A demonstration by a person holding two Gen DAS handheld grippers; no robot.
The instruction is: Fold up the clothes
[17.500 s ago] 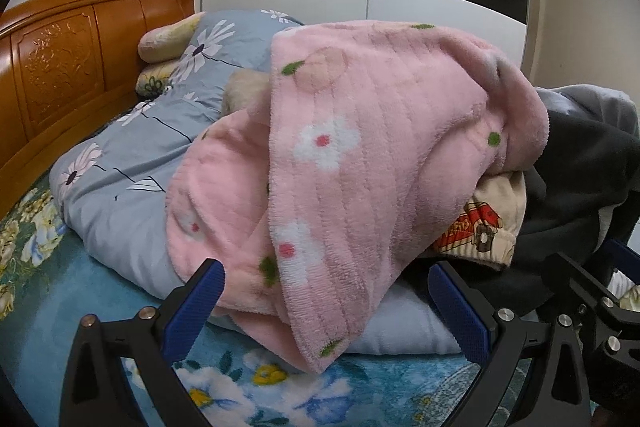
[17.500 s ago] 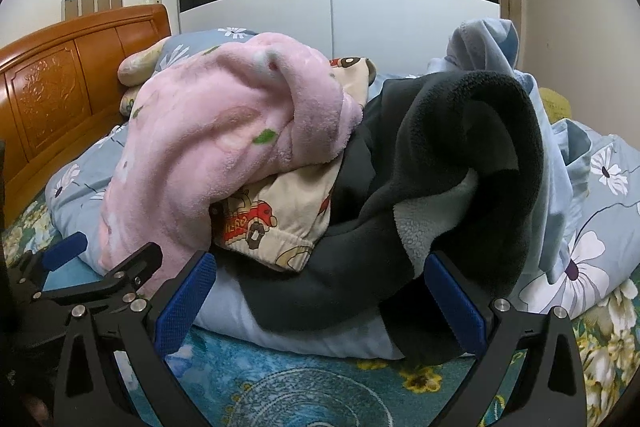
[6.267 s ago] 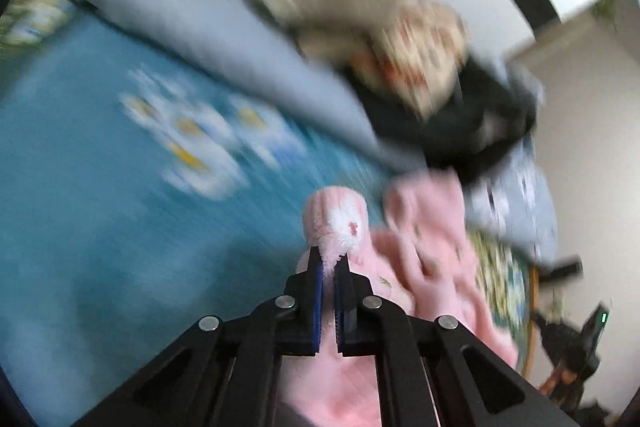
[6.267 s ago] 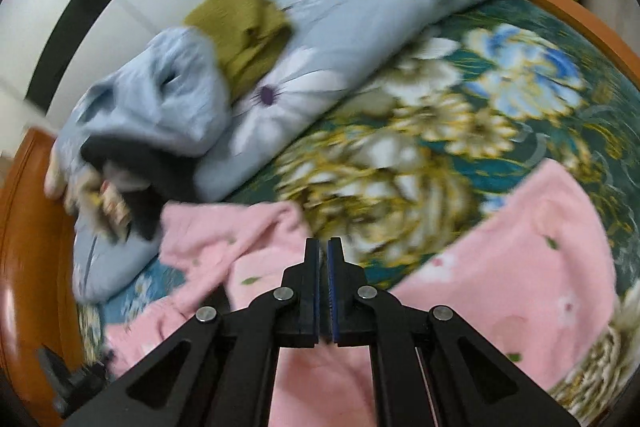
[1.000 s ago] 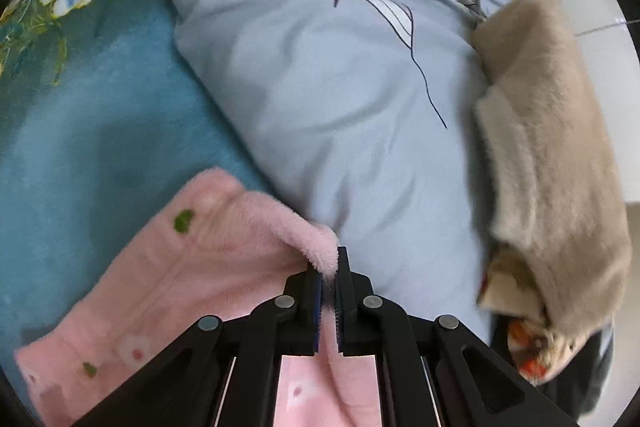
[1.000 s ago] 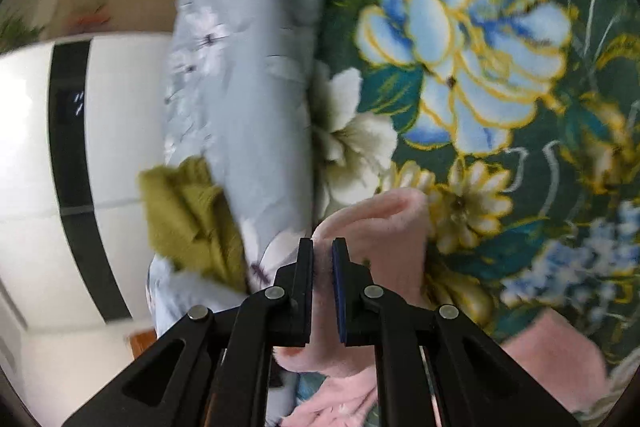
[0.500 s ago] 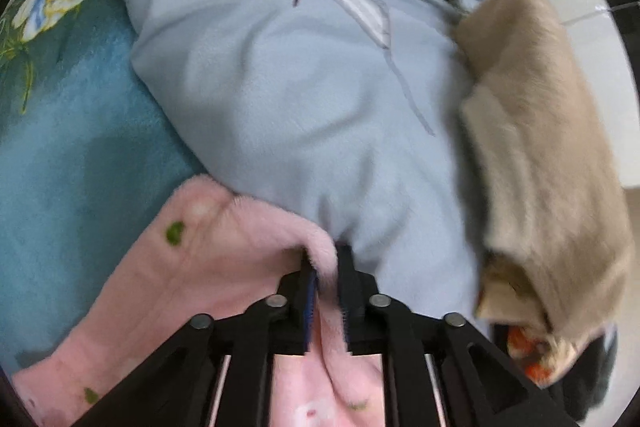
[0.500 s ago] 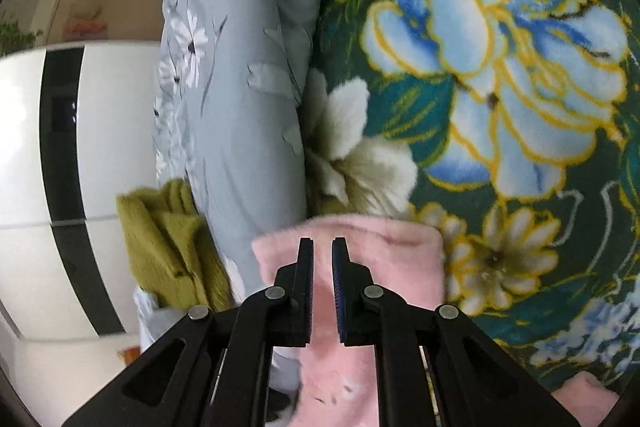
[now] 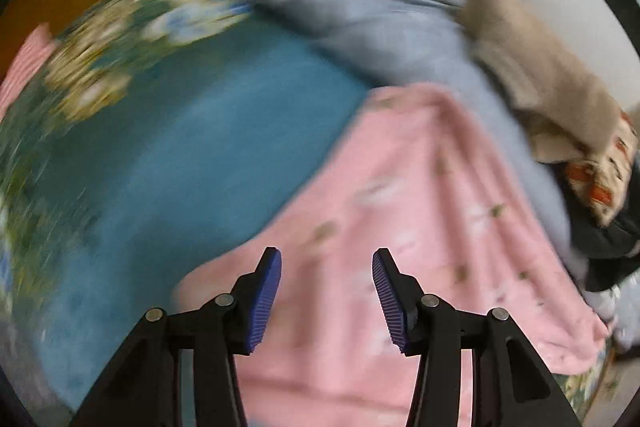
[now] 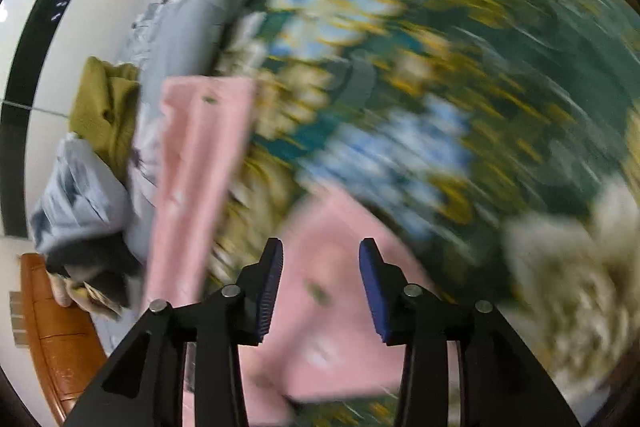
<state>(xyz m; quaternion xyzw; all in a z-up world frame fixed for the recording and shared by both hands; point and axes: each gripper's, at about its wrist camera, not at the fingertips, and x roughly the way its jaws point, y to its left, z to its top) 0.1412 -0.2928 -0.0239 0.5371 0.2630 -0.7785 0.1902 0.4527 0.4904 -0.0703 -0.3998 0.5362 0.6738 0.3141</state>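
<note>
Both grippers, left (image 9: 326, 297) and right (image 10: 320, 289), have let go and gape wide over the pink floral fleece garment (image 9: 420, 227), spread on the bedspread (image 9: 192, 167); folding remains.

1. One pink fleece garment (image 9: 408, 187) is seen spread on the bed.
2. One grey-blue quilt (image 9: 384, 11) is counted.
3. One tan garment (image 9: 536, 75) is seen.
4. One olive garment (image 10: 104, 103) is seen (right view only).
5. Two grippers are shown: left gripper (image 9: 326, 301), right gripper (image 10: 320, 291).
</note>
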